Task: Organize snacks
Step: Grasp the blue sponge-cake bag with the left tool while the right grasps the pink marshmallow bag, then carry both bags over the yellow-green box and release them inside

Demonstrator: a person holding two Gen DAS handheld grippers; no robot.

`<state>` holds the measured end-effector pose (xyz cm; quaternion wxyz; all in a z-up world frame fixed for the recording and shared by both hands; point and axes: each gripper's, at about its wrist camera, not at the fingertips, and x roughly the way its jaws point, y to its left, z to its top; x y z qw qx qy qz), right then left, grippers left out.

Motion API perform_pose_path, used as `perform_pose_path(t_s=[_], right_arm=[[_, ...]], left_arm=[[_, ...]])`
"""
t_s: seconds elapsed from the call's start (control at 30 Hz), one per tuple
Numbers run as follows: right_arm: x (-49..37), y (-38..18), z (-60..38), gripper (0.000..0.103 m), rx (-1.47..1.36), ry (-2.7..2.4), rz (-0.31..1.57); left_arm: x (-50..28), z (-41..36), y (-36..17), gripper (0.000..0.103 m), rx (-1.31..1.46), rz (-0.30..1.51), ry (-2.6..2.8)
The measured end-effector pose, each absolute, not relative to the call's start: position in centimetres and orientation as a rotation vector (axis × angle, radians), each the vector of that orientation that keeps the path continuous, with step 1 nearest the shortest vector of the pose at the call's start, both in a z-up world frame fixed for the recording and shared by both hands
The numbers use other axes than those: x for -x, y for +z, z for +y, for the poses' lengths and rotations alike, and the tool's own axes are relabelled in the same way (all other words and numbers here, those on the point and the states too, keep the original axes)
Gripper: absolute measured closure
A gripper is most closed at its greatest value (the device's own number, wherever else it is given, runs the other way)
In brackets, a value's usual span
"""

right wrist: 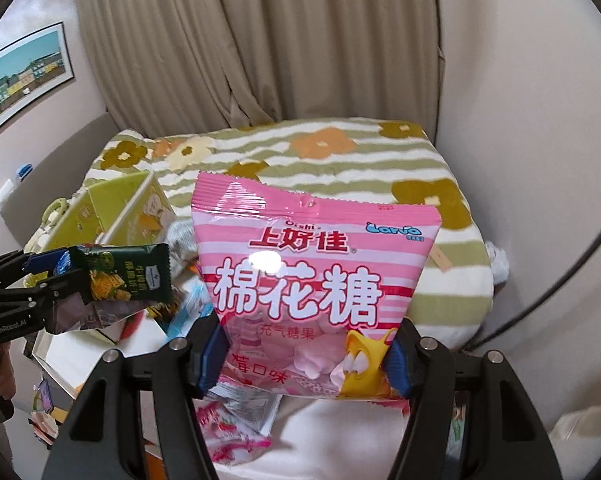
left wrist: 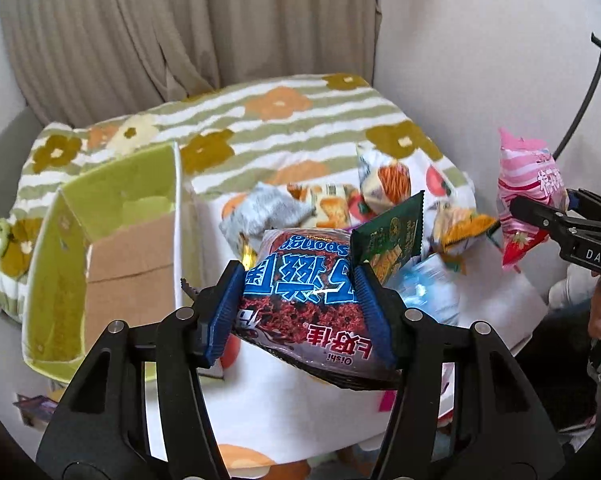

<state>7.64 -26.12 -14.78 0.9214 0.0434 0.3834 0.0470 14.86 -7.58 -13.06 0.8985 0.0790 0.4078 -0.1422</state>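
My left gripper (left wrist: 300, 312) is shut on a dark red Oishi sponge snack bag (left wrist: 304, 300), held above the white cloth; a green cracker packet (left wrist: 392, 236) sticks up beside its right finger. In the right wrist view the left gripper (right wrist: 56, 280) shows at the left with both packets. My right gripper (right wrist: 308, 356) is shut on a pink marshmallow bag (right wrist: 312, 280), held upright. It also shows in the left wrist view (left wrist: 528, 208) at the far right. A green storage box (left wrist: 112, 248) with a cardboard bottom stands open at the left.
Several loose snack packets (left wrist: 332, 204) lie in a pile on the white cloth (left wrist: 284, 404) behind my left gripper. A striped flower blanket (left wrist: 260, 120) covers the surface beyond. Curtain (left wrist: 188, 20) and wall stand behind. More packets (right wrist: 236, 428) lie under the pink bag.
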Motion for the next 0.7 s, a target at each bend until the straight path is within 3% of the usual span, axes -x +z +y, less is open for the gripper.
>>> perform_pose_path(t_s=[0.37, 0.7], right_arm=[[-12.1, -11.3, -22.2, 0.043, -0.066, 0.225, 0.754], [-17.9, -9.2, -12.4, 0.043, -0.077, 0.327, 0.783]], left_arm=[[-16.7, -4.1, -8.0, 0.051, -0.123, 0.739, -0.207], [-20.1, 5.9, -6.7, 0.051, -0.100, 0.716, -0.109]])
